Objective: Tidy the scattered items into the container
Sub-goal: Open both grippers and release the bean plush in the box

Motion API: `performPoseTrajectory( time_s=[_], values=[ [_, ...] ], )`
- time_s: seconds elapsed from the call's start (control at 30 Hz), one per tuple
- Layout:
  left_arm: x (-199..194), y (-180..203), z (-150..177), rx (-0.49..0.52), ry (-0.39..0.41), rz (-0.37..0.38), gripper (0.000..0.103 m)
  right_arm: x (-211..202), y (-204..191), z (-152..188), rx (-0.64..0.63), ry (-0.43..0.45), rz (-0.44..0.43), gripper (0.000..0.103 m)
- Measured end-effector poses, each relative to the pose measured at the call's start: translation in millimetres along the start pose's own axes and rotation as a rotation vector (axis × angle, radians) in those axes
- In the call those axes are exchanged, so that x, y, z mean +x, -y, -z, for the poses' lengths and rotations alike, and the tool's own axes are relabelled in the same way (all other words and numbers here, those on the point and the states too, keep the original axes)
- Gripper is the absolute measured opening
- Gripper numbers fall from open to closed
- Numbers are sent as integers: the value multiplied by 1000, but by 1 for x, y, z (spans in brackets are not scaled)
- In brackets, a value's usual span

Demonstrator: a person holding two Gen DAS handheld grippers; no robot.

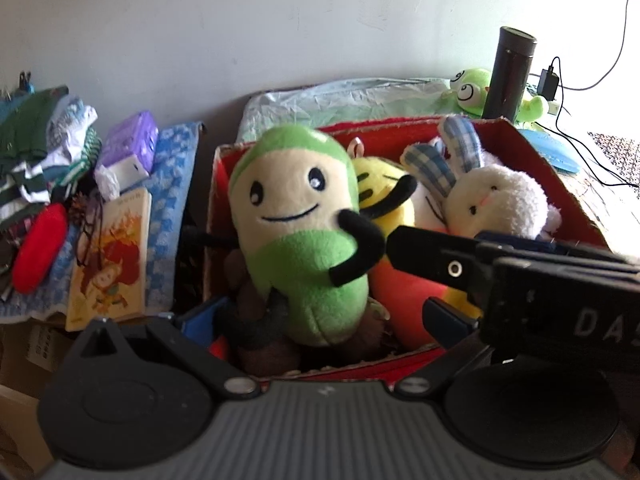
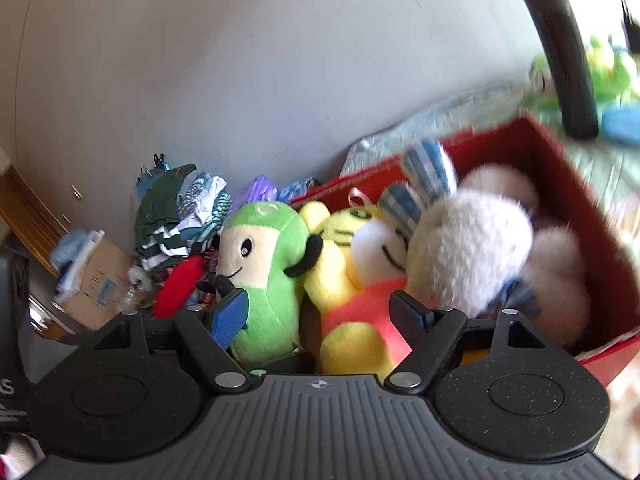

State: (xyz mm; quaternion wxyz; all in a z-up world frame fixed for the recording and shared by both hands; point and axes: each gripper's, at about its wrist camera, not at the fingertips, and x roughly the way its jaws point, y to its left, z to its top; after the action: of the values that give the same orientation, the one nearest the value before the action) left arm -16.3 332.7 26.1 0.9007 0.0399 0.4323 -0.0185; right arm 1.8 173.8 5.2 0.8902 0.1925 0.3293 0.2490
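Green plush [image 1: 298, 236] btwn left gripper [image 1: 320, 316] fingers

A lived-in home, likely a bedroom: soft toys [image 1: 296, 232] packed in a red box [image 1: 560, 184], folded clothes [image 1: 36, 148] heaped by a plain wall [image 1: 240, 20], a picture book [image 1: 110, 260], a phone charger [image 1: 549, 78] plugged in nearby.

Barely any readable text here

Only "DA" in pale letters on the black plastic gripper body [image 1: 568, 304] at right; the orange illustrated book [image 1: 110, 256] cover's print is illegible.
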Motion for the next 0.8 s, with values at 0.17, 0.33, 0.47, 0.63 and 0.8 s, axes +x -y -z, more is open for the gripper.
performPoseTrajectory(
  time_s=[0.17, 0.33, 0.47, 0.63, 0.8],
  values=[
    [-6, -1, 2, -20, -23, -12, 103, -16, -10, 0, -47, 52, 75, 80],
    [-11, -7, 7, -63, -40, 1, 103, -19, -7, 4, -44, 44, 177, 80],
    [-13, -3, 12, -60, -40, -2, 103, -23, -3, 9, -31, 46, 224, 79],
    [-13, -3, 13, -69, -34, 0, 103, -30, 2, 15, -12, 62, 284, 79],
    [-13, 1, 15, -59, -23, -2, 103, -33, 10, 16, 20, 72, 302, 75]
  ],
)
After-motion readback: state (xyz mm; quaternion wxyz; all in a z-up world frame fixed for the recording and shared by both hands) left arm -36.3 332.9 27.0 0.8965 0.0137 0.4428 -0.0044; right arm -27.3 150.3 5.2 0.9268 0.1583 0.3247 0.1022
